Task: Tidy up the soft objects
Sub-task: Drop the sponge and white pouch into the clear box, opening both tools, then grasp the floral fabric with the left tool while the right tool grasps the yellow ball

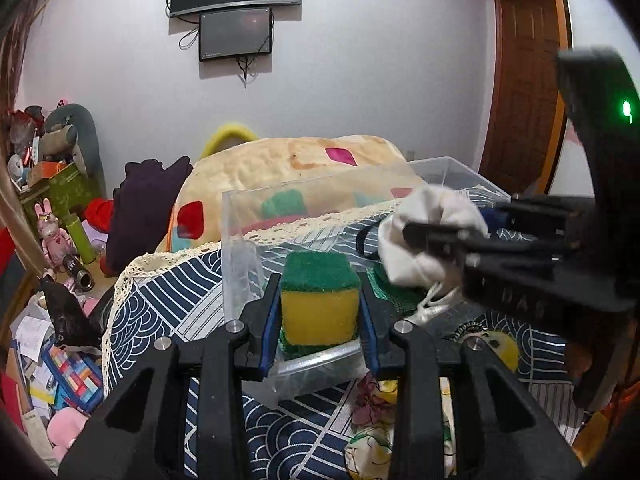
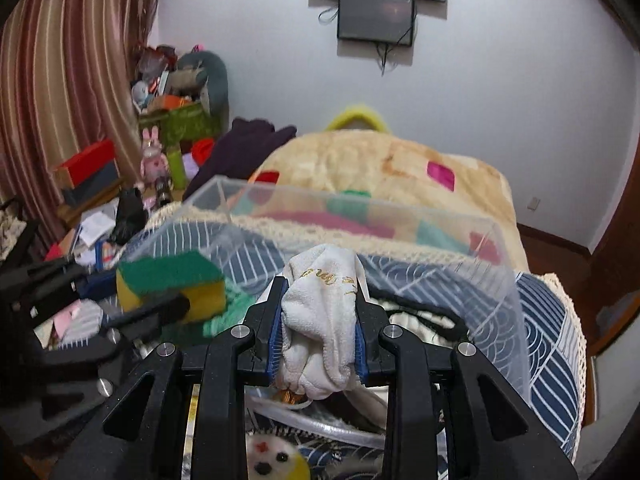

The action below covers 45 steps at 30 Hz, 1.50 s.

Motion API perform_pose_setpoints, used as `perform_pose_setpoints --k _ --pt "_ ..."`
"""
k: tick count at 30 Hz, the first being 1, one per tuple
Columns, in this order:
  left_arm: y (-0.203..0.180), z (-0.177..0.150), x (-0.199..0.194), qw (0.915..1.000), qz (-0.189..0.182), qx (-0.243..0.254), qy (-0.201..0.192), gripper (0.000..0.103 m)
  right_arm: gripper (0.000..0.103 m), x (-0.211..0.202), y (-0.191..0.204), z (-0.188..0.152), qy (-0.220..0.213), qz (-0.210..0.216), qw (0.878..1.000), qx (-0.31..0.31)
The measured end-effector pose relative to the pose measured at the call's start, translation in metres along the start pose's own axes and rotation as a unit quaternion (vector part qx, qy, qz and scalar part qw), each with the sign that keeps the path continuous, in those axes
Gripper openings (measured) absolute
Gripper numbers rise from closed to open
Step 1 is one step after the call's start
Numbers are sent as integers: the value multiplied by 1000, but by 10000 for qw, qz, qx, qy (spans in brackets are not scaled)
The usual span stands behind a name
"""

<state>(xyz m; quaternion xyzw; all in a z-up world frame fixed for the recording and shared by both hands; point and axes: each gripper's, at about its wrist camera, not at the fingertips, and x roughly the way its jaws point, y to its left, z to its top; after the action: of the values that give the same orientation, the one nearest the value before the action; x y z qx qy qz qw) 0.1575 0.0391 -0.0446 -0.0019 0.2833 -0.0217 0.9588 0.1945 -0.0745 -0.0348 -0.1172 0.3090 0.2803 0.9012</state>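
The left tool (image 1: 319, 312) clamps a green-and-yellow sponge (image 1: 318, 300) over the clear plastic bin (image 1: 240, 248), while the right tool (image 2: 319, 328) pinches a bunched white drawstring pouch (image 2: 320, 312) above the same bin.

A yellow sponge (image 1: 319, 304) is topped with green. A white pouch (image 2: 320, 320) is lettered in gold. The bedspread (image 1: 168, 300) is patterned with navy-and-white waves and edged in cream lace.

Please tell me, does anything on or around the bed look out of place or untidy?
Yes. Beside the bed, papers, boxes and toys lie scattered in a heap. Otherwise nothing odd: the left gripper holds a yellow-green sponge and the right gripper a white cloth pouch at the clear plastic bin.
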Motion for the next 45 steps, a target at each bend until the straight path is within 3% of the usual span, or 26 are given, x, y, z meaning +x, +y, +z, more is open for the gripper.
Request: perform_pose_setpoints --k 5,11,16,27,34,36,40,45 --pt "0 -1 -3 10000 63 9 -10 36 30 -3 -1 -4 87 35 9999 42" --pt "2 -1 -14 9999 17 -101 -62 47 38 -18 -10 -2 -42 222 9995 240" --pt "3 0 -29 9997 -48 -208 -142 48 39 -43 -7 -2 -339 132 9992 166" --pt "-8 -8 -72 9985 -240 -169 -464 63 54 -88 -1 -18 -941 119 9955 70" --pt "-19 -32 -68 9982 -561 -198 -51 65 54 -81 5 -43 -756 73 9971 1" --pt "-24 -40 -62 9975 -688 -135 122 66 54 -72 3 -51 -623 240 9977 104" --pt "-31 -52 -50 9973 -659 -40 337 66 54 -58 4 -61 -405 330 9984 216" --pt "-16 -60 -40 9959 -624 -453 465 66 54 -43 8 -69 -192 410 9986 282"
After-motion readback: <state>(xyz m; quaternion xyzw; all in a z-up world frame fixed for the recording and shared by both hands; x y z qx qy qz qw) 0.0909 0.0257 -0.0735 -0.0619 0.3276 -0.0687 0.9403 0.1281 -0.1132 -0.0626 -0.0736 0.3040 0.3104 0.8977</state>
